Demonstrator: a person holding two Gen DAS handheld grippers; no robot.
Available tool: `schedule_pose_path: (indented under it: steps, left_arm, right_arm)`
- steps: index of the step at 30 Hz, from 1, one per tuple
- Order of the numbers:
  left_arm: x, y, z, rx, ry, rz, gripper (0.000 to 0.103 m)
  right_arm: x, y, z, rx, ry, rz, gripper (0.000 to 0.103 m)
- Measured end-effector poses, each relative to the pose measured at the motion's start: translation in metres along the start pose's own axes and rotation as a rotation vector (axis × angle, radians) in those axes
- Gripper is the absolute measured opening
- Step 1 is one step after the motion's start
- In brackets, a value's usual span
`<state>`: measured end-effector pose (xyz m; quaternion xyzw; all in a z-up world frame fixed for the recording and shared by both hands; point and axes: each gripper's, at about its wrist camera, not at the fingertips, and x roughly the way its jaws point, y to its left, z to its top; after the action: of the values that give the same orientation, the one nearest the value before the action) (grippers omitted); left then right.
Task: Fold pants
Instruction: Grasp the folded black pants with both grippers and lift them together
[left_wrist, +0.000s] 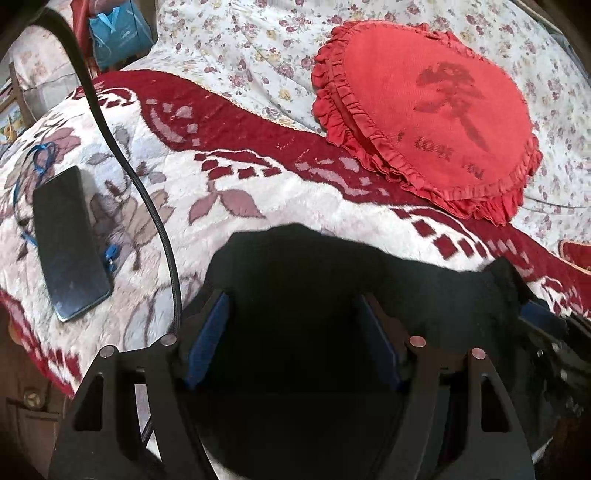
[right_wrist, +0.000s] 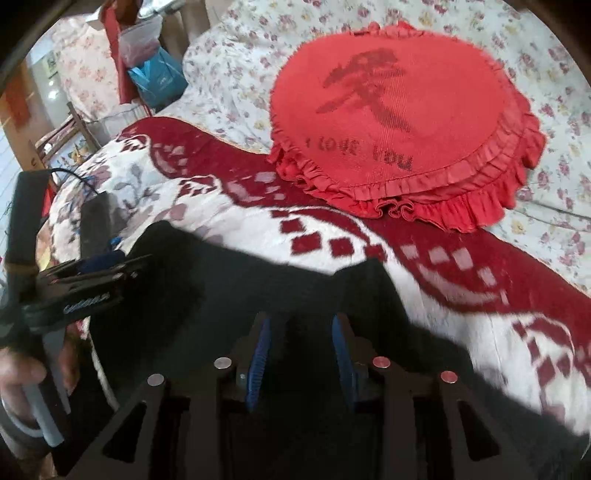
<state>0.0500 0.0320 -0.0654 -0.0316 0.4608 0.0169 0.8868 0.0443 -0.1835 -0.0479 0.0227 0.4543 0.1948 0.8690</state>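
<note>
2 views, both filled low down by the black pants (left_wrist: 332, 266), spread on the red and white blanket (left_wrist: 258, 192) at lower centre of each frame. Looks like a compact dark slab with a fairly straight upper edge, so probably folded at least once already; hard to count the folds. Seems close to the end of a fold, with tidying or 1 more fold perhaps left.

Left gripper (left_wrist: 295, 332): jaws spread wide, blue pads (left_wrist: 207, 332) well apart, black cloth below and between them, nothing visibly pinched. Right gripper (right_wrist: 301, 347): jaws only partly apart, narrow gap over the dark cloth, pads (right_wrist: 258, 354) apparently clear of it, no hold visible.

Hard to read much in the cloth: black on black, no seams, waistband or legs to tell apart, and motion blur along its edges. Lower edge of the pants cut off behind both gripper bodies. Beyond, at upper right, a red heart cushion (left_wrist: 424, 122); at left in the left wrist view, a dark phone (left_wrist: 70, 243) beside a black cable (left_wrist: 147, 203). At far left of the right wrist view, a hand (right_wrist: 22, 369), partly cropped.
</note>
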Motion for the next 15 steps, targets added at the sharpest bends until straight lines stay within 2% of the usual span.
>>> schedule_pose_path:
  steps: [6, 13, 15]
  left_arm:
    - [-0.019, -0.003, -0.019, 0.014, -0.025, 0.008, 0.071]
    - [-0.020, -0.004, -0.042, 0.021, 0.000, 0.013, 0.071]
    - [-0.020, -0.006, -0.046, 0.022, 0.004, 0.015, 0.071]
  right_arm:
    - [-0.022, 0.015, -0.036, -0.009, 0.001, -0.022, 0.040]
    - [-0.005, 0.017, -0.066, 0.008, 0.075, -0.031, 0.044]
    - [-0.006, 0.020, -0.069, -0.002, 0.069, -0.040, 0.046]
